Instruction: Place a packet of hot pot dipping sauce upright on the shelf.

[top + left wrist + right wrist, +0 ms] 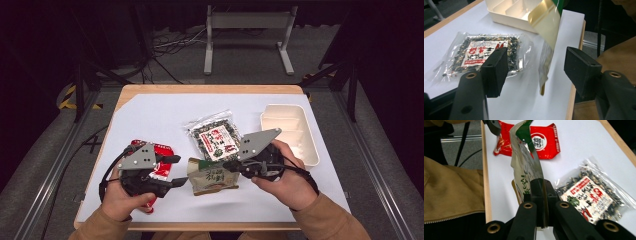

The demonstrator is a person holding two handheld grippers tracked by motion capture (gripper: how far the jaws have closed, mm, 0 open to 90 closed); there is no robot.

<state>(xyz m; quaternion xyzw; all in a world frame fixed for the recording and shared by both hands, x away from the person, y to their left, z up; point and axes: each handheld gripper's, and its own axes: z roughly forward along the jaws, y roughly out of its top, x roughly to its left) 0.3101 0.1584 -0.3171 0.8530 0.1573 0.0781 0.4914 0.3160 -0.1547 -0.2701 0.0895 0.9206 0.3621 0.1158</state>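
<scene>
A green-and-gold snack packet is pinched at its edge by my right gripper, which is shut on it. In the right gripper view the packet stands on edge out from the closed right gripper. My left gripper is open. In the left gripper view the packet hangs in the gap of the left gripper, and neither pad touches it. A red packet lies under the left gripper. A clear packet of dark mix with a red-and-white label lies flat at mid table.
A white compartment tray stands at the right of the white sheet, its rim beyond the clear packet. The wooden table edge runs close to both hands. Tan sleeves come in at the front edge.
</scene>
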